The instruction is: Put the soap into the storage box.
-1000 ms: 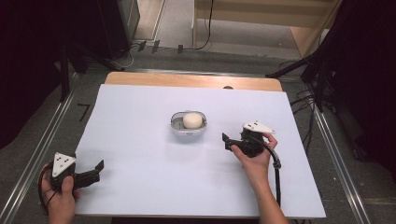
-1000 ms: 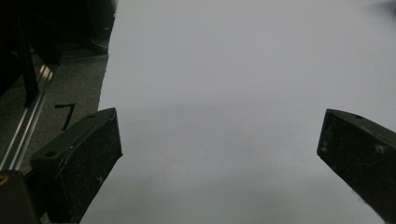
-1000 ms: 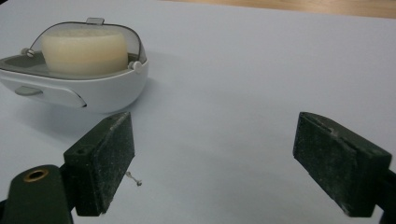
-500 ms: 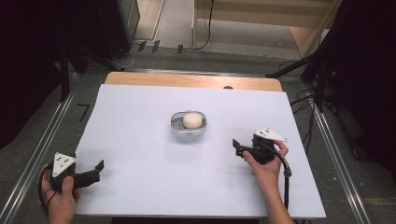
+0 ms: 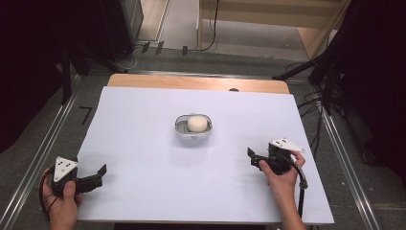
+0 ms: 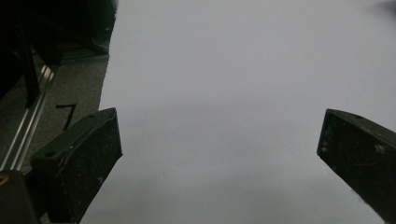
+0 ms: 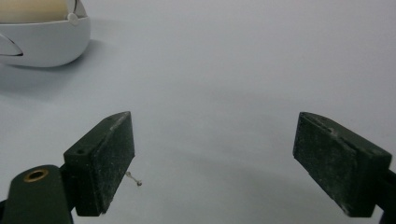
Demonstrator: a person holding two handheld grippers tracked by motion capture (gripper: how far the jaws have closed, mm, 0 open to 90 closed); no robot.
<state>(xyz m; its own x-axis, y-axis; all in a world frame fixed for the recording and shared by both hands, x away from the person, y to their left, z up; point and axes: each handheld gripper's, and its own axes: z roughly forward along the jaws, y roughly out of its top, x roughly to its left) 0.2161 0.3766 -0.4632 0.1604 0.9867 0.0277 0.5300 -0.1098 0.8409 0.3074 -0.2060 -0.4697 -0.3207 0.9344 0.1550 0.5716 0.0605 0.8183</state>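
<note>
Bowl (image 5: pixel 193 127) with the cream ball (image 5: pixel 197 123) sits mid-surface (image 5: pixel 143 191). Both grippers released and empty: right gripper (image 5: pixel 252 159) at bowl's 4 o'clock, left gripper (image 5: pixel 100 172) at 7 o'clock. Looks like the idle/approach step; next move likely calls for the right gripper reaching toward 10 o'clock to the bowl.

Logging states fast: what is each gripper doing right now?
Left gripper: open, holding nothing.
Right gripper: open, holding nothing.
</note>
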